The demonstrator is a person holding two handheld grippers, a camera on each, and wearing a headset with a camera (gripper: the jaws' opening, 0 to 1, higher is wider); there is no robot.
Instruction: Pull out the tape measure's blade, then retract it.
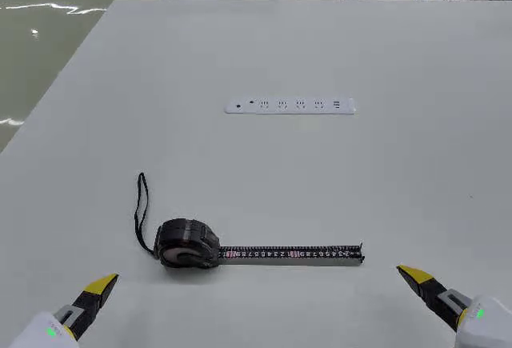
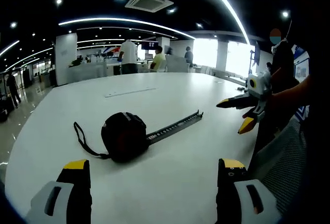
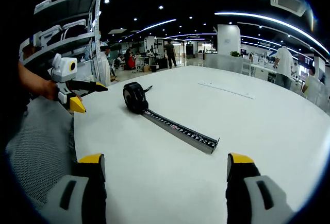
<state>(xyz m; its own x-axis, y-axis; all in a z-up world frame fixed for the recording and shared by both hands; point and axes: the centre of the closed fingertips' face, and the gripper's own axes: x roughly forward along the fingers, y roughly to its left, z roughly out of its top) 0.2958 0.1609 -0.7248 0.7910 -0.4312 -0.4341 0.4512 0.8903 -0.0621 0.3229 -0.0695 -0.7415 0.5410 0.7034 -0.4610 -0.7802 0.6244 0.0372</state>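
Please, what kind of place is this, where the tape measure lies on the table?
Most likely a large open-plan office, perhaps with lab use. A big white table carries a power strip, people stand and sit at desks farther back, and a ceiling air-conditioning unit hangs overhead.

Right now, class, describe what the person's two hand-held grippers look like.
Both match: the left hand-held gripper and right hand-held gripper have pointed black jaws with yellow tips, white bodies and a small green light each.
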